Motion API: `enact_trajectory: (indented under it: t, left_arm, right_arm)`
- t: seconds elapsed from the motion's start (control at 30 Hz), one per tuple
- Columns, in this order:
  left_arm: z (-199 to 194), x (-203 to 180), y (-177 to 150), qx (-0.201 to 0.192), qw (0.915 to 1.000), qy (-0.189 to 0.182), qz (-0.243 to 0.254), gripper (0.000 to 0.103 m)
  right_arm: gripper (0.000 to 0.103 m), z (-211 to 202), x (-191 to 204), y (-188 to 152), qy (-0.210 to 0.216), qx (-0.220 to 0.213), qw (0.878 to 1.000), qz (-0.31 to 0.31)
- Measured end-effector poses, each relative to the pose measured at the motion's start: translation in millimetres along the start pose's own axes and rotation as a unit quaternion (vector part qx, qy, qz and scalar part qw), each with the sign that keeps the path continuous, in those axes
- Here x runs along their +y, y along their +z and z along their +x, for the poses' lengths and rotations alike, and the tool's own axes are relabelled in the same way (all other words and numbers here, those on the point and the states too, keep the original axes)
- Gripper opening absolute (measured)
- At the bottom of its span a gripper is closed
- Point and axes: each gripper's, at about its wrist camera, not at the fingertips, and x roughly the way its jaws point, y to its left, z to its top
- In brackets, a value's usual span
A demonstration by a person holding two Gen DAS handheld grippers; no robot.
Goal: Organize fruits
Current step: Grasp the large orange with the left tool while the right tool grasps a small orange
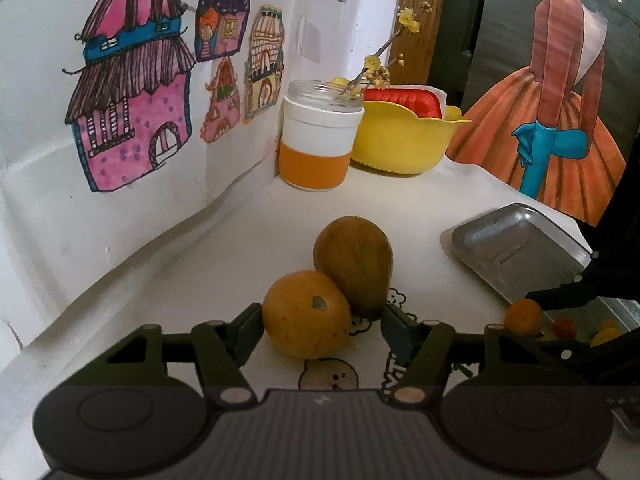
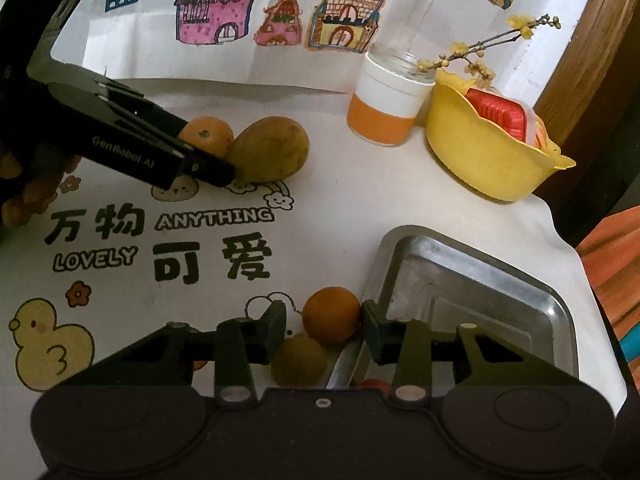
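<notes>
Orange fruit (image 1: pixel 306 314) sits between our left gripper (image 1: pixel 320 326) jaws, spread apart; mango (image 1: pixel 354 266) touches it at one o'clock. We should close gently. Right gripper (image 2: pixel 324 330), jaws apart, brackets a small orange (image 2: pixel 331 314) beside the steel tray (image 2: pixel 472 264).

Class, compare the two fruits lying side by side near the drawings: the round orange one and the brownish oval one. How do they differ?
The round orange fruit is bright orange; the brownish oval fruit is dull olive-brown. The first is near-spherical, the second elongated. The left gripper brackets the orange one only. Both rest touching on the table.
</notes>
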Motion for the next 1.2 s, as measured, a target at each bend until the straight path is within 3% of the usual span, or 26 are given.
enact_trajectory:
  t: [0.23,0.33,0.63,0.97,1.2]
  left_arm:
    - [-4,-1,-1,-0.006,1.0000,0.005,-0.001,0.060]
    - [-6,-1,-3,-0.004,1.0000,0.005,-0.007,0.049]
    - [-12,-8,-9,0.005,0.9999,-0.015,-0.008,0.049]
    - [-29,-32,-21,0.031,0.9976,-0.061,0.010,0.049]
    - [-35,-45,-28,0.040,0.9960,-0.073,0.034,0.050]
  right_arm:
    - [0.036,-2,2,0,-0.002,-0.005,1.000,-0.004]
    - [0.034,-3,4,-1,-0.003,-0.004,1.000,-0.012]
    - [0.034,-9,16,0,0.017,-0.010,1.000,-0.021]
    - [0.034,-20,29,-4,0.036,-0.019,0.999,-0.036]
    - [0.034,-28,36,-10,0.044,-0.023,0.998,-0.044]
